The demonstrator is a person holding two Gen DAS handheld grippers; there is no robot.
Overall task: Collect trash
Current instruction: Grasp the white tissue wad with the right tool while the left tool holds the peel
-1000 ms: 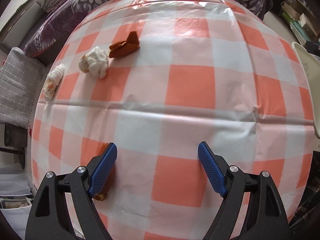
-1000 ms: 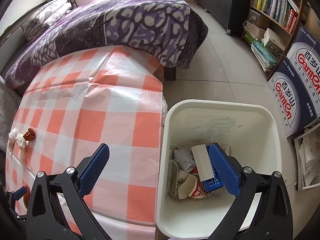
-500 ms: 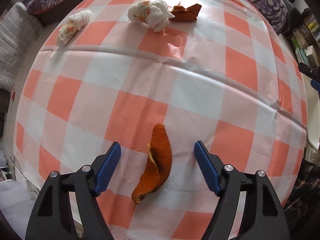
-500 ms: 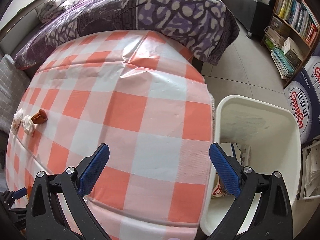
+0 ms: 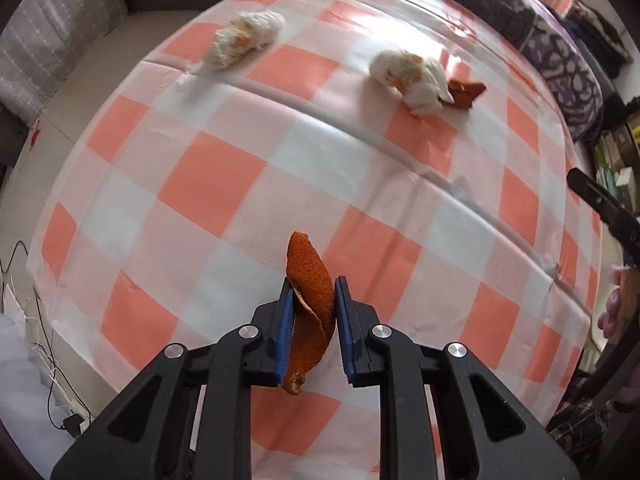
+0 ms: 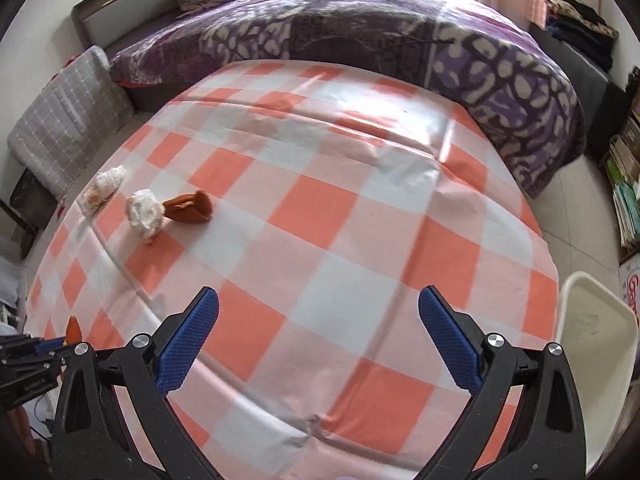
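Orange peel strip (image 5: 310, 304) clamped between blue pads of left gripper (image 5: 311, 300), fingers nearly together on it, top end poking fwd past the tips, bottom end dangling below. Looks lifted off or just at the checked tablecloth (image 5: 224, 184); contact can't be told. Judged as pickup step done for this piece, carry + drop not yet.

Still on the cloth, going left to right in left wrist view: white crumpled tissue w/ orange stains (image 5: 242, 40) near far-left edge, second stained tissue wad (image 5: 412, 76) further right, then brown-orange peel scrap (image 5: 466, 90) touching or just beside that wad. Same three seen from right wrist view at far left of table: tissue (image 6: 105, 188), wad (image 6: 145, 211), scrap (image 6: 189, 208).

Right gripper (image 6: 318, 340) empty, fingers wide apart, hovering over near-mid part of cloth, nothing between pads. White bin (image 6: 592, 364) at far right, just beside table edge, only its rim + inner wall in view; contents not visible.

Progress est.: one item in hand, three loose items left = at least four drops to go. Bin well apart from the leftover pile, so likely several trips across the table.
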